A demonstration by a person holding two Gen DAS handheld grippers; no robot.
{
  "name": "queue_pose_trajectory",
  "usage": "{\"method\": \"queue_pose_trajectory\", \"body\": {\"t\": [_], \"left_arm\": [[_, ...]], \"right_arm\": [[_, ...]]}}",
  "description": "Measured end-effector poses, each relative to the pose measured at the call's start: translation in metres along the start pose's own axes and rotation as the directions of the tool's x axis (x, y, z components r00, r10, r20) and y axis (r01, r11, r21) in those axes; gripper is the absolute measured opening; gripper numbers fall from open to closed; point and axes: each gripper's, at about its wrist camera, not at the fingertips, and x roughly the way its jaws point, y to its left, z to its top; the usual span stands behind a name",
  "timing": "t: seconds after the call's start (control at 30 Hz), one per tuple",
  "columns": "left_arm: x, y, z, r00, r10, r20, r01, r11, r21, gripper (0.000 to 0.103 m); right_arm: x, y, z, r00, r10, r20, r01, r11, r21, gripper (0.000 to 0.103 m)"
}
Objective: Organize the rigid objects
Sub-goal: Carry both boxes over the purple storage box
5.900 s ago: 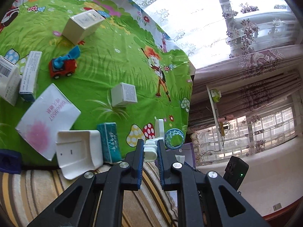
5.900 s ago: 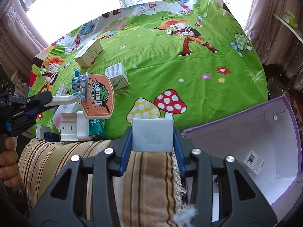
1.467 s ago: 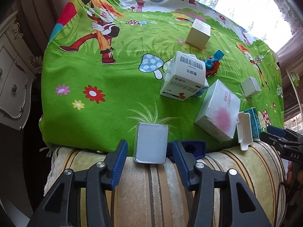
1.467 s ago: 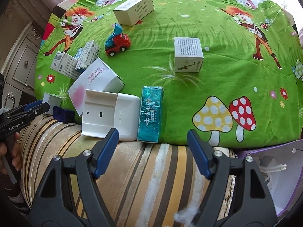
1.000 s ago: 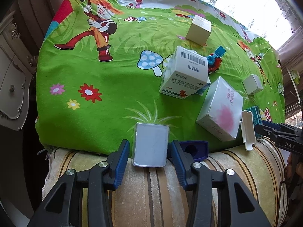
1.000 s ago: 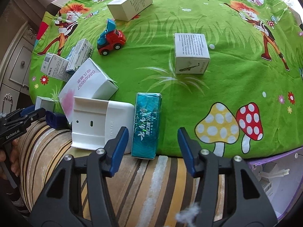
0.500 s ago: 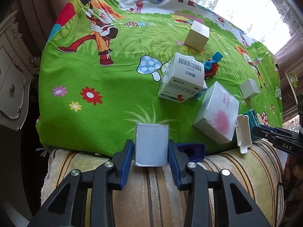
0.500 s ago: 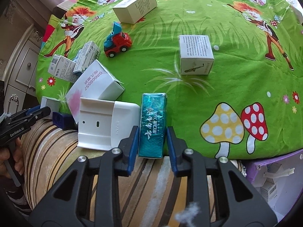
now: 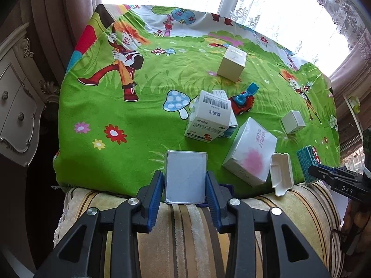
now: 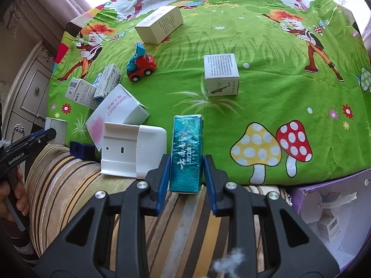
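At blanket's edge | left gripper [image 9: 185, 188] clamps silver box [image 9: 185, 178] | right gripper [image 10: 186, 178] (likewise) clamps teal box [image 10: 187, 155]

Green cartoon-print cloth [image 10: 266, 106], matt and soft, fills the upper frame; striped plush fabric [image 10: 69, 180] with a short rough pile along the bottom. Teal box [image 10: 186, 153] wrapped in glossy, glittery film; silver-grey box [image 9: 185, 178] has a dull foil sheen. White tray [image 10: 132, 149] and toy truck [image 10: 140, 66] smooth plastic, truck shinier; remaining cartons [image 10: 220, 75] matt card.

Left claw [image 9: 185, 191] clamps a silver box [image 9: 185, 178] above green cloth [image 9: 139, 120].
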Motion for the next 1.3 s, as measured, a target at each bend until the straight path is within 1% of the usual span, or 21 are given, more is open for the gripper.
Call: {"method": "queue_pose_trajectory", "body": {"t": [0.23,0.4,0.57,0.73,0.93,1.07,1.3], "left_arm": [[-0.011,-0.033,0.0,0.999,-0.047,0.024,0.046,0.998,0.051,0.038],[-0.013,-0.062,-0.003,0.996,-0.086,0.017,0.084,0.991,0.104,0.038],[-0.015,-0.094,-0.005,0.992,-0.126,0.011,0.123,0.98,0.156,0.038],[-0.018,-0.127,-0.009,0.985,-0.17,-0.002,0.167,0.962,0.214,0.038],[-0.021,-0.167,-0.017,0.969,-0.243,-0.031,0.242,0.927,0.285,0.038],[-0.021,-0.197,-0.024,0.957,-0.285,-0.062,0.289,0.897,0.335,0.038],[-0.019,-0.251,-0.04,0.93,-0.34,-0.136,0.365,0.831,0.42,0.038]], "right_arm": [[-0.024,-0.005,-0.01,0.998,-0.033,0.05,0.033,0.999,0.005,0.033],[-0.043,-0.017,-0.019,0.995,-0.062,0.083,0.06,0.998,0.029,0.033],[-0.062,-0.035,-0.031,0.991,-0.081,0.107,0.074,0.995,0.067,0.033],[-0.084,-0.056,-0.046,0.986,-0.108,0.13,0.094,0.989,0.11,0.033],[-0.107,-0.088,-0.068,0.977,-0.154,0.147,0.126,0.975,0.181,0.033],[-0.121,-0.11,-0.085,0.971,-0.188,0.148,0.152,0.962,0.225,0.033],[-0.14,-0.151,-0.113,0.959,-0.247,0.136,0.195,0.929,0.314,0.033]]}}
